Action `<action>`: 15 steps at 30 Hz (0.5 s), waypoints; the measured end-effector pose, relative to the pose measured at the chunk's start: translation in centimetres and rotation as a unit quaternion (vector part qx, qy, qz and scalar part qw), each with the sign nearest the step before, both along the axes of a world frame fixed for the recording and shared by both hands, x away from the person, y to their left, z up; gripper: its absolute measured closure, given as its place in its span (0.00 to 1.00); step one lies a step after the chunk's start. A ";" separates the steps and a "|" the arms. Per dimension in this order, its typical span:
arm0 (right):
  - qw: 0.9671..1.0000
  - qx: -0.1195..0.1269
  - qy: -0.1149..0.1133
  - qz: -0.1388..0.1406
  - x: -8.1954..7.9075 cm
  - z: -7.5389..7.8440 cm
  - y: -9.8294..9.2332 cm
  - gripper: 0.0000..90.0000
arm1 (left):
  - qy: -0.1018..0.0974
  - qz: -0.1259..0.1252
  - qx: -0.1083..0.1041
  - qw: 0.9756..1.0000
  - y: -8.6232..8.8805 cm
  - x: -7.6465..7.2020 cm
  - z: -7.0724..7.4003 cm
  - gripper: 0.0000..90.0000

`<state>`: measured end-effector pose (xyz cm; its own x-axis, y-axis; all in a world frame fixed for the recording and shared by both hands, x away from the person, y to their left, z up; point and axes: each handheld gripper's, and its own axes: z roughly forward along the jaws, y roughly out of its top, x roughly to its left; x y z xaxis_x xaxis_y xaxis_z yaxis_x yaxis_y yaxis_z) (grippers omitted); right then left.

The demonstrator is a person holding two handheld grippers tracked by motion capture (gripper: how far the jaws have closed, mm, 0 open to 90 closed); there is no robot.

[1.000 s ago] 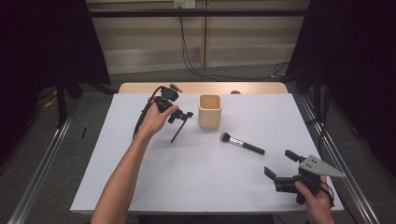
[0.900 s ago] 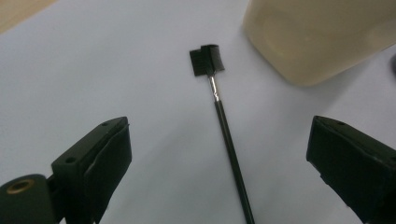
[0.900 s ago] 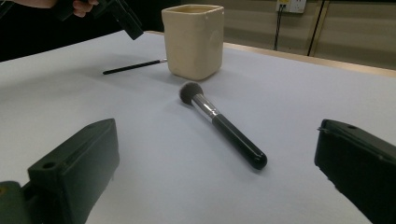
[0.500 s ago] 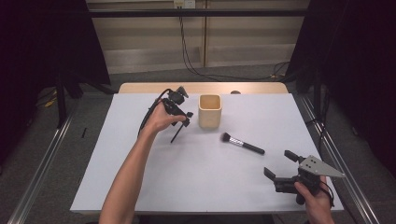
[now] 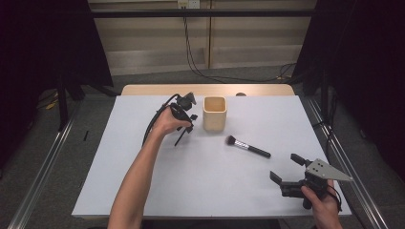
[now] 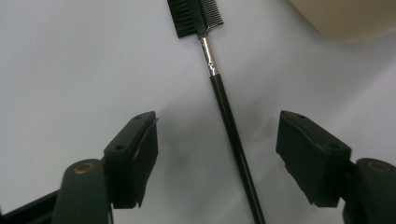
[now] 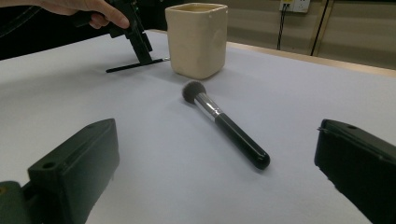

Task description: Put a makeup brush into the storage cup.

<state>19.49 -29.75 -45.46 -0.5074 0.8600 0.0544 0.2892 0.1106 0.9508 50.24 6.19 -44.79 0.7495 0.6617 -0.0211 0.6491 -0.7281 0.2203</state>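
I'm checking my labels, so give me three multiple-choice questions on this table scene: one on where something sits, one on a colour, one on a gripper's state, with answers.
1. Where does the thin comb brush lie?
A. inside the cup
B. on the table between the left gripper's jaws
C. in the right gripper

2. What colour is the cup?
A. beige
B. red
C. black

3. The right gripper is:
A. shut on the powder brush
B. shut, holding nothing
C. open

Answers: 1 B, its handle runs between the spread jaws. 2 A, beige walls. 3 C, the powder brush lies free ahead.
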 end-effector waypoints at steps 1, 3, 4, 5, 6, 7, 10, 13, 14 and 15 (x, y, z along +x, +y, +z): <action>1.000 0.000 0.000 0.001 0.0 0.0 0.0 0.00 | 0.000 0.000 0.000 1.000 0.0 0.0 0.0 0.37; 1.000 0.000 0.000 0.001 0.0 0.0 0.0 0.00 | 0.006 0.006 0.002 1.000 -0.2 0.0 -0.3 0.41; 1.000 -0.001 0.000 0.001 0.0 0.0 0.0 0.00 | -0.001 0.011 0.014 1.000 -0.3 0.1 -0.3 0.44; 1.000 -0.001 0.000 0.002 0.0 0.0 0.0 0.00 | -0.001 0.014 0.016 1.000 -0.3 0.1 -0.4 0.44; 1.000 -0.001 0.001 0.001 0.0 0.0 0.0 0.00 | 0.004 0.016 0.011 1.000 -0.3 0.1 -0.5 0.46; 1.000 -0.001 0.001 0.002 0.0 0.0 0.0 0.00 | 0.008 0.021 0.006 1.000 -0.3 0.2 -0.4 0.48; 1.000 -0.003 0.001 0.002 0.0 0.0 0.0 0.00 | 0.011 0.029 0.006 0.999 -0.2 0.2 -0.3 0.57; 1.000 -0.002 0.001 0.004 0.0 0.0 0.0 0.00 | 0.009 0.044 0.003 0.999 -0.4 0.1 -0.3 0.62; 1.000 -0.001 0.001 0.005 0.0 0.0 0.0 0.00 | 0.009 0.044 0.006 0.999 -0.4 0.1 -0.3 0.65; 1.000 0.001 0.001 0.005 0.0 0.0 0.0 0.00 | 0.010 0.040 0.006 0.999 -0.5 0.1 -0.3 0.67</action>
